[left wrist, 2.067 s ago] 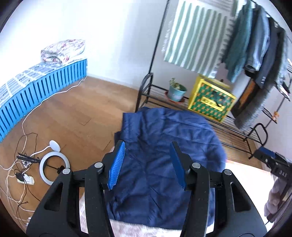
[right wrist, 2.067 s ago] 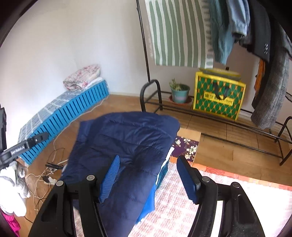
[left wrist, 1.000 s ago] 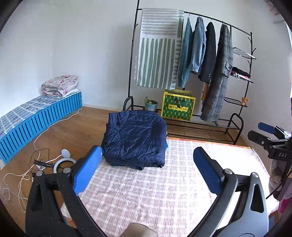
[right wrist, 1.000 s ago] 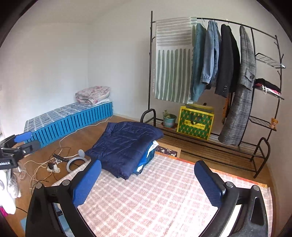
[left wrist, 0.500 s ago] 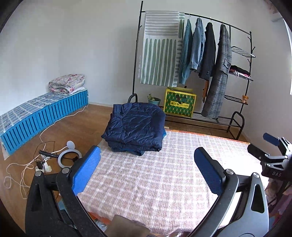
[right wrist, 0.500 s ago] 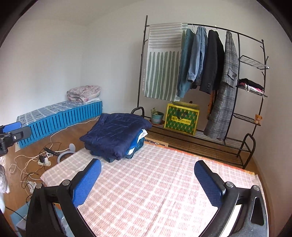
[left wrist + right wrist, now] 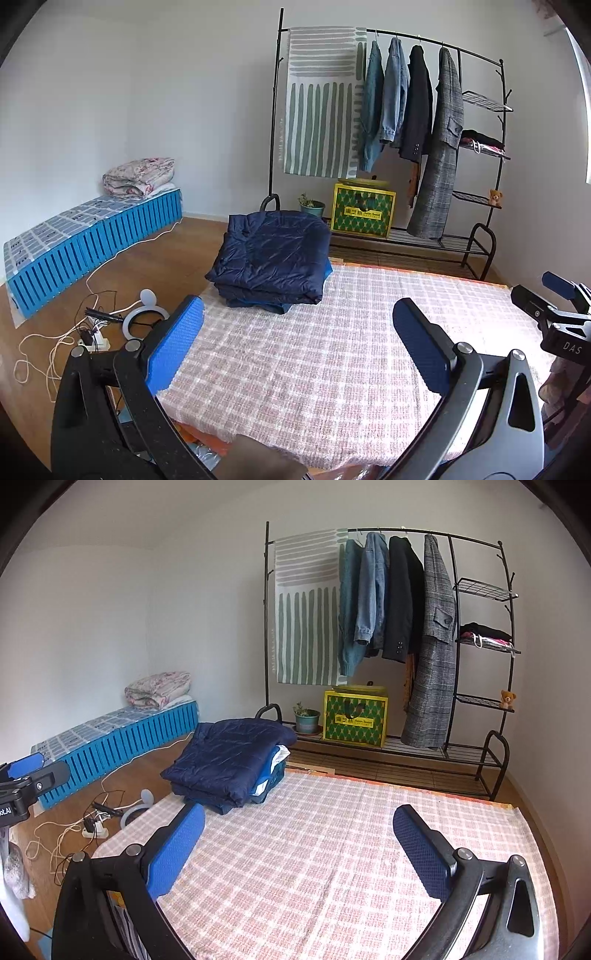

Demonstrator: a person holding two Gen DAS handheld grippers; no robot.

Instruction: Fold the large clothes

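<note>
Both grippers hover above the near edge of a pink-and-white checked blanket (image 7: 332,369) that covers the work surface. The left gripper (image 7: 297,347) has its blue-padded fingers spread wide apart with nothing between them, and the right gripper (image 7: 297,849) is likewise spread wide and holds nothing.

The folded navy quilted jacket (image 7: 271,254) lies on top of a low pile of folded garments at the far left corner of the blanket, well apart from both grippers. In the right wrist view the jacket (image 7: 229,757) shows a lighter blue garment (image 7: 271,771) and a bit of white cloth peeking out beneath its right side.

Behind the pile, against the far wall, stands a black clothes rack (image 7: 480,147) hung with a green-striped cloth (image 7: 321,103), denim jackets, a dark blazer and a grey checked coat (image 7: 439,147). On its bottom shelf sit a yellow-and-green bag (image 7: 364,214) and a small potted plant (image 7: 312,206). A little teddy bear (image 7: 495,197) sits on a side shelf at the right.

At the far left, a blue slatted bench (image 7: 92,240) carries a folded floral quilt (image 7: 138,177). On the wooden floor near it lie a white ring light (image 7: 142,317) and tangled cables (image 7: 55,343).
</note>
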